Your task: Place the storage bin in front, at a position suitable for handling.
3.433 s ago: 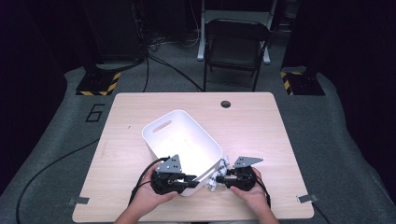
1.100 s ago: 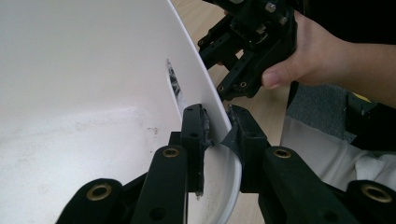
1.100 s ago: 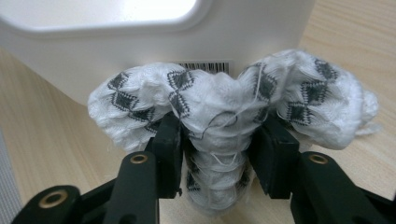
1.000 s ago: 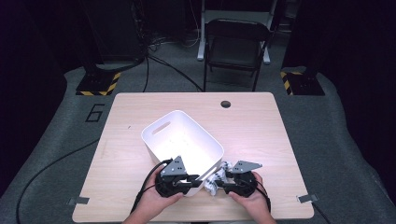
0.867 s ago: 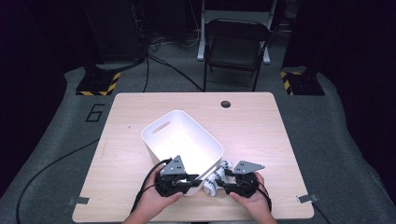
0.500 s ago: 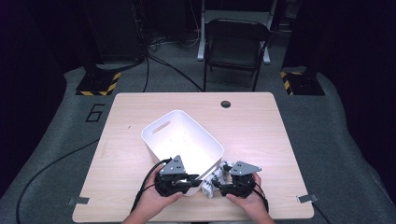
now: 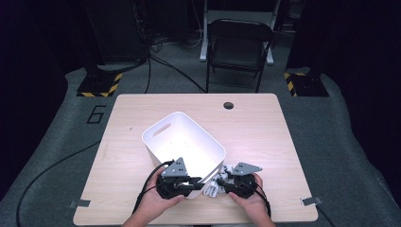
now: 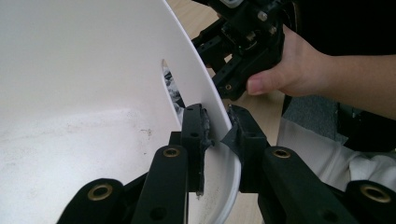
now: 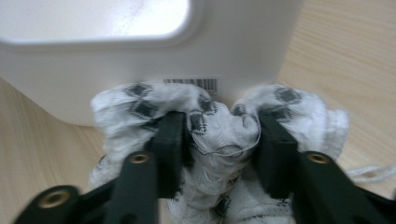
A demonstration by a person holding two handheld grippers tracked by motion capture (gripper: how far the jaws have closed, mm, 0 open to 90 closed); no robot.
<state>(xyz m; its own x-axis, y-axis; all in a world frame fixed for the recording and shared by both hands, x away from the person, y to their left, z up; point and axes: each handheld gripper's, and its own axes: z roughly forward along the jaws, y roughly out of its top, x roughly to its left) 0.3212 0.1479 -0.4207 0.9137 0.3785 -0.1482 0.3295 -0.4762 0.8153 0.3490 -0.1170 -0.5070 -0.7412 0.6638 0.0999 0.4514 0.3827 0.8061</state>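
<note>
White patterned cloth (image 9: 219,140) bunched on table (image 7: 265,132) against bin (image 7: 182,142) outer wall near front edge, right gripper (image 9: 219,144) jaws just closing, pinching cloth, left gripper (image 8: 217,133) clamped on bin rim, one jaw inside, one outside, bin tilted.

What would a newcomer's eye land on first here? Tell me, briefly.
The white plastic bin, tilted near the front edge of the pale wooden table, stands out most. The left hand-held gripper is clamped on its rim. Beside the bin, the right hand-held gripper, whose jaws have just been closing, pinches a bunched white cloth with black diamond patches.
</note>
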